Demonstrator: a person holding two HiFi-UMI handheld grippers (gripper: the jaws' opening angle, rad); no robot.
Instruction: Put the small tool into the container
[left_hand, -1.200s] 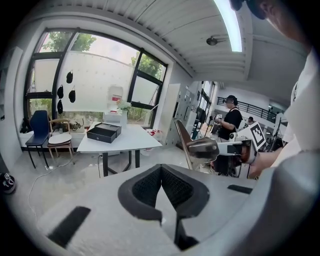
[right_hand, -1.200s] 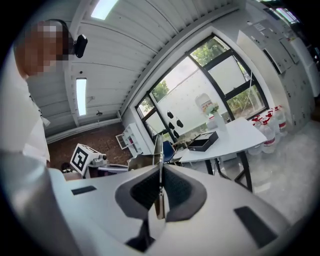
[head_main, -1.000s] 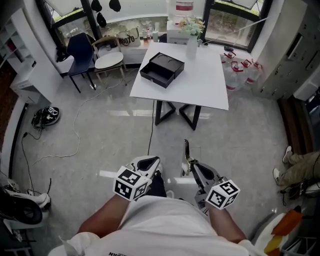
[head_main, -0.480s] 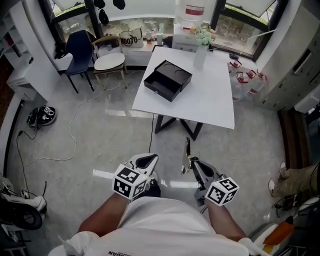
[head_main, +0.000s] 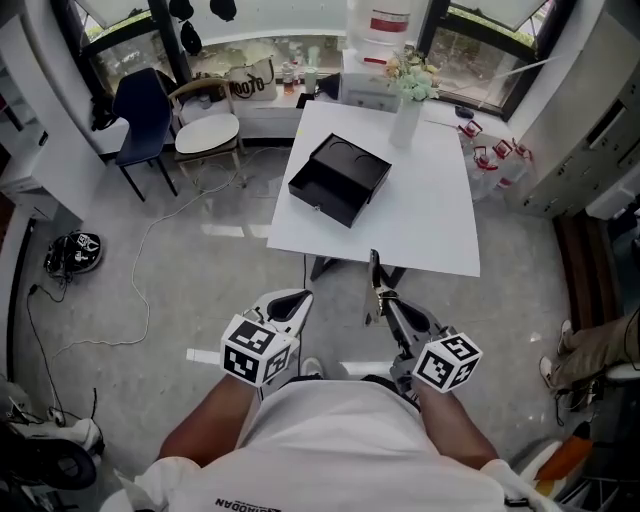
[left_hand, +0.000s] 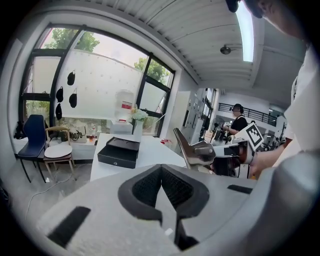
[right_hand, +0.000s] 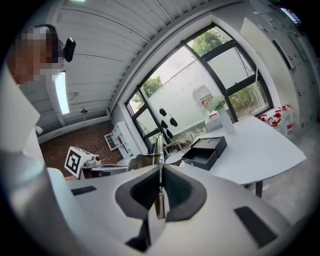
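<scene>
Box matte blk, on white table, far centre. Tool shiny silver. L gripper & R gripper: pale grey shells, blk ribbed pads, cubes w/ blk-&-wht square markers. Floor mottled grey. Chair far left: navy. Seat right of it: white. Vase white. Shirt, near: white.

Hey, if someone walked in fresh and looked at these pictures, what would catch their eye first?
The white table ahead, with an open black box on it and a vase of flowers at its far edge. Then, low in the head view, the right gripper shut on a small metal tool pointing toward the table, beside the shut, empty left gripper.
</scene>
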